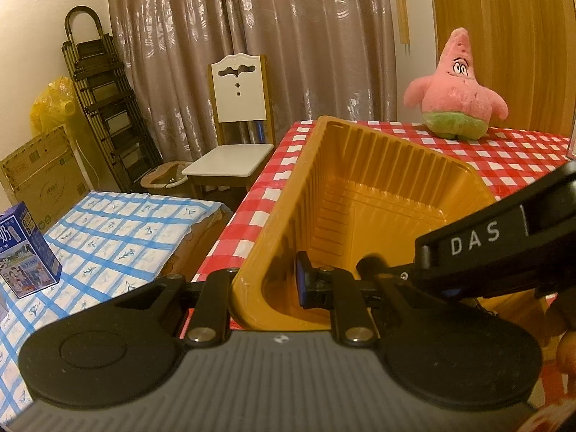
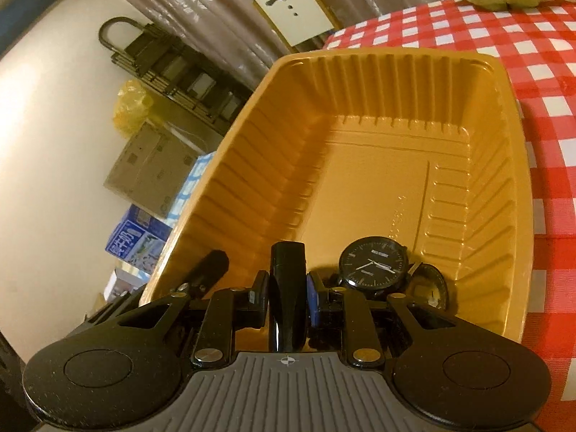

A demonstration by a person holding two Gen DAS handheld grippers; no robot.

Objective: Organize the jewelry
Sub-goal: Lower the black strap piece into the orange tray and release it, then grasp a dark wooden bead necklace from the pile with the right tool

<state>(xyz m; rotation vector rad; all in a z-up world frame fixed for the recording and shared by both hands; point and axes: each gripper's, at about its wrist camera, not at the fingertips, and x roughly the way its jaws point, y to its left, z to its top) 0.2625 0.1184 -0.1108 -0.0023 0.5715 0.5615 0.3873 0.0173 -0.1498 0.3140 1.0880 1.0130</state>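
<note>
A gold ribbed plastic tray stands on the red checked tablecloth. My left gripper is shut on the tray's near left wall, one finger outside and one inside. In the right wrist view the tray tilts toward me. My right gripper is shut on a black watch strap over the tray's near end. The watch's black dial lies on the tray floor just right of the fingers. The right gripper's body, marked DAS, reaches in from the right in the left wrist view.
A pink plush star sits at the table's far edge. A white chair, a folded black rack, cardboard boxes and a blue checked surface with a blue carton lie left of the table.
</note>
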